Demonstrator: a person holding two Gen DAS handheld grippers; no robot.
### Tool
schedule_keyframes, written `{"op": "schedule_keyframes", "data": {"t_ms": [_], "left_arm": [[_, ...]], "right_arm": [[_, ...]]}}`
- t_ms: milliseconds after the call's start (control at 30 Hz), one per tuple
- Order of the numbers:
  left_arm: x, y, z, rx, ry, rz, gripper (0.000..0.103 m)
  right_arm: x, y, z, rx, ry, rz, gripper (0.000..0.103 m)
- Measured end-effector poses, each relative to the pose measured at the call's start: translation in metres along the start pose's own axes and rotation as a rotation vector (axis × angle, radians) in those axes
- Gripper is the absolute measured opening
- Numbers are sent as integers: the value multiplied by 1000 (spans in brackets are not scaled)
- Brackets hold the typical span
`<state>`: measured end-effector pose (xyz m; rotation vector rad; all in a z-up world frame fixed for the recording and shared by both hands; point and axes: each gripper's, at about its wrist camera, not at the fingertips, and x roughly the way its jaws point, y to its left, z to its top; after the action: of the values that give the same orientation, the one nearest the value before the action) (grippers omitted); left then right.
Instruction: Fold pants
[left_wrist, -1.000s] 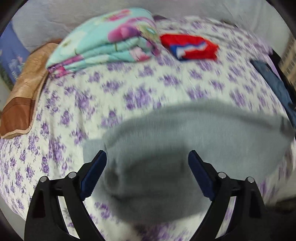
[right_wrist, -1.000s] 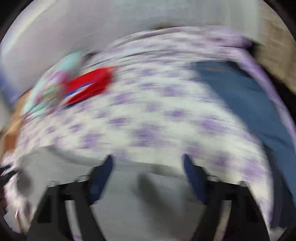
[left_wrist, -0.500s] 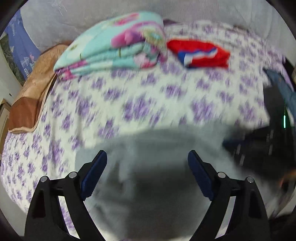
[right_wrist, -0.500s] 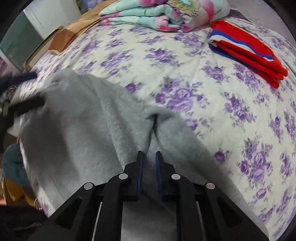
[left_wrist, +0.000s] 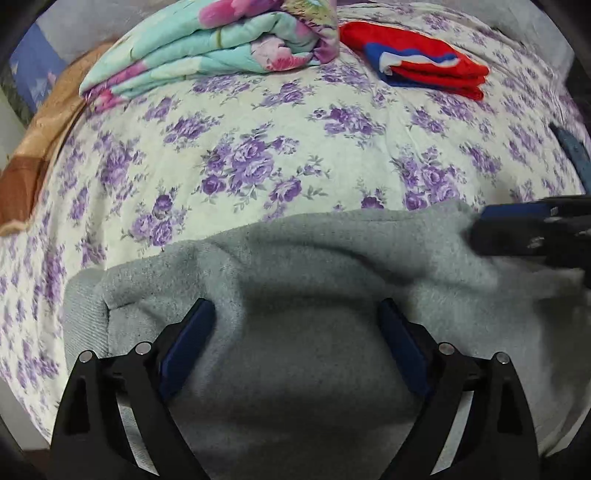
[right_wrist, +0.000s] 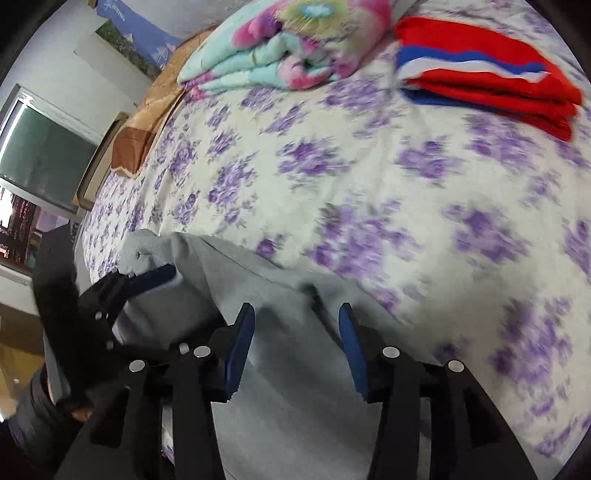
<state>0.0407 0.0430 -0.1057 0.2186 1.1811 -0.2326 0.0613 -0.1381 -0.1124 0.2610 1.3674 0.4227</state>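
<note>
Right wrist view: right gripper (right_wrist: 297, 334), clamped on the gray pants (right_wrist: 280, 387) half a second ago, has just opened and released them on the bed (right_wrist: 332, 166). Left gripper (left_wrist: 295, 332) hovers agape above; fold laid, ready for smoothing.

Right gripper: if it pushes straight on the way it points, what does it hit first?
Most likely the grey pants: the right gripper has just been opening, with their fabric right ahead of its pads. How much gap remains is unclear.

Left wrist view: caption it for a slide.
Open left hand-held gripper over grey pants on a purple-flowered bedspread.
</note>
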Motion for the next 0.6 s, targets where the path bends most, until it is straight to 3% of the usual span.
{"op": "schedule_keyframes", "data": {"t_ms": [167, 200, 233, 333, 400, 467, 533, 600], "left_arm": [[0, 3, -4, 15, -20, -12, 89], [0, 4, -4, 15, -21, -18, 89], [-2, 6, -5, 14, -19, -27, 89], [-17, 15, -6, -10, -42, -64, 89], [-23, 20, -9, -13, -61, -50, 89], [-12, 23, -14, 20, -30, 22, 89], [-7, 26, -18, 25, -26, 19, 89], [-16, 27, -18, 32, -24, 18, 89]], "right_arm": [[25, -3, 14, 98, 53, 0, 30], [21, -6, 18, 102, 43, -3, 13], [11, -8, 19, 91, 11, 8, 10], [-23, -14, 24, 82, -67, 41, 9], [-11, -9, 31, 25, -55, -44, 9], [10, -5, 37, -26, -34, -111, 9], [26, -9, 36, -71, -23, -124, 8], [15, -13, 34, -67, -40, -89, 9]]}}
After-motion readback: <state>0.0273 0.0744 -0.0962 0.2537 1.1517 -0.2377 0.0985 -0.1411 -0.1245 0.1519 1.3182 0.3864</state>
